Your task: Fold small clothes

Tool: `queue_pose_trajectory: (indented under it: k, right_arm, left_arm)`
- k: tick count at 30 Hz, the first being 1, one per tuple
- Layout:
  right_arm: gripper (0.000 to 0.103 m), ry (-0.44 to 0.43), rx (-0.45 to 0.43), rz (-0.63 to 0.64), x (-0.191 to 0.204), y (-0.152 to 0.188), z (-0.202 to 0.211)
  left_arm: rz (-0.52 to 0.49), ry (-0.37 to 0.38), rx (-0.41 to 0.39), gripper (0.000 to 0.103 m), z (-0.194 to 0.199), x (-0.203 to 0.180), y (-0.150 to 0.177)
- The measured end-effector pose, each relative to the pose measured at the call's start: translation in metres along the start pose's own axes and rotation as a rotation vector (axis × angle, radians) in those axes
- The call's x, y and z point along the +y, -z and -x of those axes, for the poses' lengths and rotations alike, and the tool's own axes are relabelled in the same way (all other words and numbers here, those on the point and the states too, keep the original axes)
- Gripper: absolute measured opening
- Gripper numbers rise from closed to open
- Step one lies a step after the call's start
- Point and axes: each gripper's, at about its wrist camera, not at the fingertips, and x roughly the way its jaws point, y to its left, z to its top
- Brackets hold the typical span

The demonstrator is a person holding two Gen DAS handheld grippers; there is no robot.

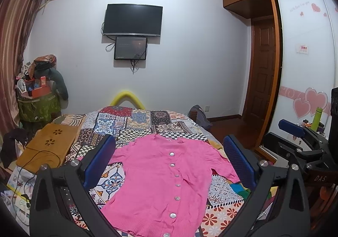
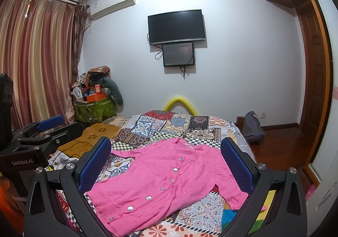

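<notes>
A small pink buttoned cardigan [image 1: 162, 182] lies spread flat, front up, on the patchwork bedspread [image 1: 135, 120]; it also shows in the right wrist view [image 2: 169, 180]. My left gripper [image 1: 169, 148] is open and empty, held above the cardigan with blue pads on either side of it. My right gripper [image 2: 166, 150] is open and empty, also above the cardigan. The right gripper shows at the right edge of the left wrist view [image 1: 295, 131], and the left gripper shows at the left edge of the right wrist view [image 2: 42, 129].
A yellow-brown lap tray [image 1: 48, 146] with a cable lies on the bed's left side. A green basket piled with things [image 1: 38, 99] stands in the corner by the curtains. A grey bag [image 2: 252, 126] sits on the floor at right. A wardrobe [image 1: 304, 57] is at right.
</notes>
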Motion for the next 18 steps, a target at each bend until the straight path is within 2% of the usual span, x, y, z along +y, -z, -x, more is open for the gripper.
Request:
queue_pose_trajectory:
  k: [18]
  right_arm:
    - [0.103,-0.001,0.007,-0.003,-0.0011,0.0014,-0.0024]
  left_arm:
    - [0.013,-0.004,0.003,0.103,-0.0035,-0.0033,0.0005]
